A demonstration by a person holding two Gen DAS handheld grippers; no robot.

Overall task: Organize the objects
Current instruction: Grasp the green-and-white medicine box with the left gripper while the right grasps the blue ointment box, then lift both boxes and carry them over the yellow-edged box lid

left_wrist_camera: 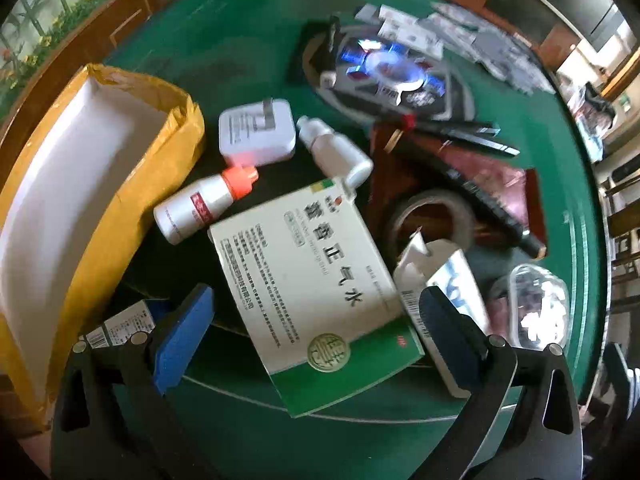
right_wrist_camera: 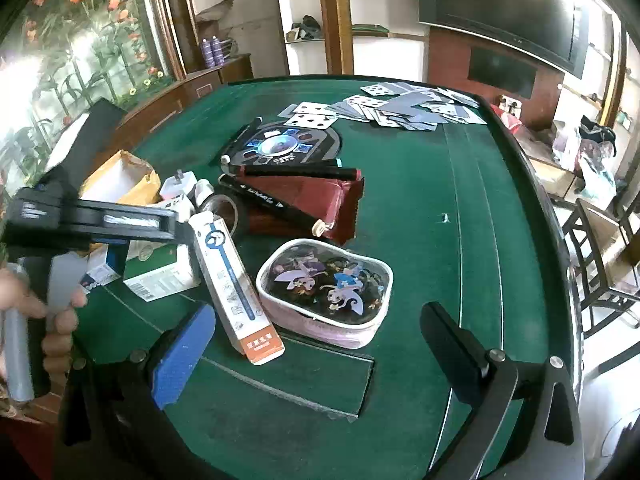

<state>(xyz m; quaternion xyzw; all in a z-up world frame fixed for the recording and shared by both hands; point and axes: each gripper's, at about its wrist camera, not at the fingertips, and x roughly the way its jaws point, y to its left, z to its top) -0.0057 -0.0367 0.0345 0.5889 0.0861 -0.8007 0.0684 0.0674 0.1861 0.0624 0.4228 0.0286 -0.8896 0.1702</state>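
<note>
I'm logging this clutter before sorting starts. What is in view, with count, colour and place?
Cardboard box, taped: one, yellow outside, white inside, table's left edge.
Medicine carton: one, white-green, between the left jaws.
Small bottles: two, white, one orange-capped, beside the box.
Plug charger: one, white, behind the bottles.
Tape roll: one, clear.
Long narrow carton: one, white-orange.
Cartoon zip pouch: one, pink-clear.
Playing cards: many, far side.
Green felt table: one.
Left gripper: open.
Right gripper: open.

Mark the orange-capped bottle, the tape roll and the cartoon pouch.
orange-capped bottle (left_wrist_camera: 200, 210): left wrist view, on its white body.
tape roll (left_wrist_camera: 460, 206): left wrist view, on its outer band.
cartoon pouch (right_wrist_camera: 324, 280): right wrist view, on its printed top.
</note>
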